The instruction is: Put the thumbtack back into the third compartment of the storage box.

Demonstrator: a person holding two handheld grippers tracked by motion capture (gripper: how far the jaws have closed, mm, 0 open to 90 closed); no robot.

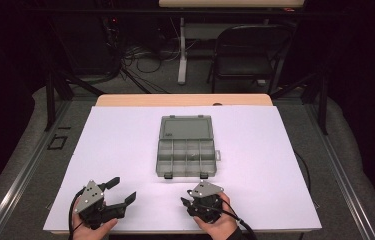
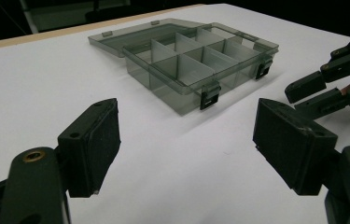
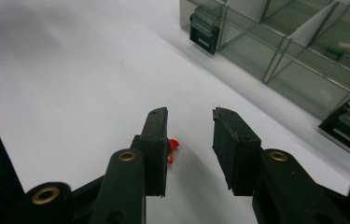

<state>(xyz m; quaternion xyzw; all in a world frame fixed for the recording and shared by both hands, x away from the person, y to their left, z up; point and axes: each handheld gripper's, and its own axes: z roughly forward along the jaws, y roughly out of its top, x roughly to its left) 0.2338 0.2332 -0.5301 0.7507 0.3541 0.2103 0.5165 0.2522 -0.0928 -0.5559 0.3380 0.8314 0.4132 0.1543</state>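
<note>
A white-covered table (image 1: 125, 150) carries, at its centre, a smoky transparent organiser box (image 1: 186, 159) whose lid (image 1: 185, 127) lies folded back flat, presumably so its 8 compartments can be reached from above. Near the table's front edge the left claw (image 1: 120, 191) rests with its jaws spread wide and empty, while the right claw (image 3: 190, 140) stands partly open just over a small red pin (image 3: 172, 148) on the sheet, gripping nothing. A green pin (image 3: 343, 49) lies in 1 compartment; no legible writing or brand appears.
</note>
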